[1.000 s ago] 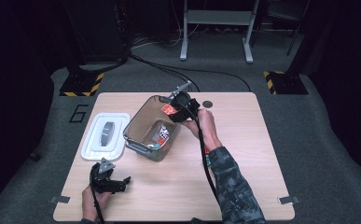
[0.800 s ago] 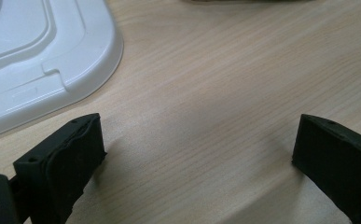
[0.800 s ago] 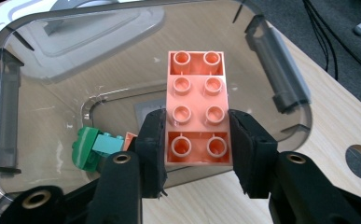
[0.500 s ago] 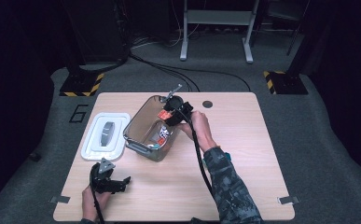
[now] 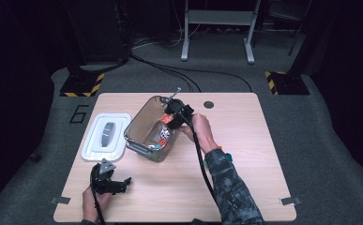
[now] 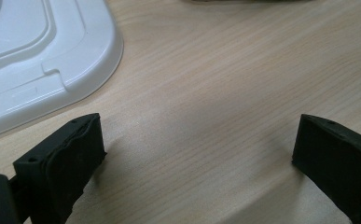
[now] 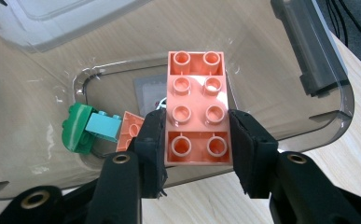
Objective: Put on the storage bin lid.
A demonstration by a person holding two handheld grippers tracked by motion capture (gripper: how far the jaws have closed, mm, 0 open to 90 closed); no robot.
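Two grippers at work, seen first from the high view: right gripper (image 5: pixel 172 117) poised over the far end of the clear bin (image 5: pixel 141 140), clamped on an orange brick (image 5: pixel 168 120); left gripper (image 5: pixel 108 182) resting low on the wooden table (image 5: pixel 245 154) near its front edge, well apart from the bin. White lid (image 5: pixel 105 137) flat just beside the bin's left wall. Dark carpet, cables and yellow-black floor markers beyond.

Left gripper view: jaws spread wide, nothing between them, bare pale wood grain below, a corner of the white lid (image 6: pixel 38 60) at upper left.

Right gripper view: orange brick (image 7: pixel 197 109) pinched across its short sides, long axis running away from the fingers (image 7: pixel 152 140) and out over the bin's open mouth (image 7: pixel 322 60). Directly beneath, on the bin floor, a green piece (image 7: pixel 75 128), a teal block (image 7: pixel 102 127) and another orange brick (image 7: pixel 130 130). Probably only a lowering and release left, with the right hand plainly the nearer.
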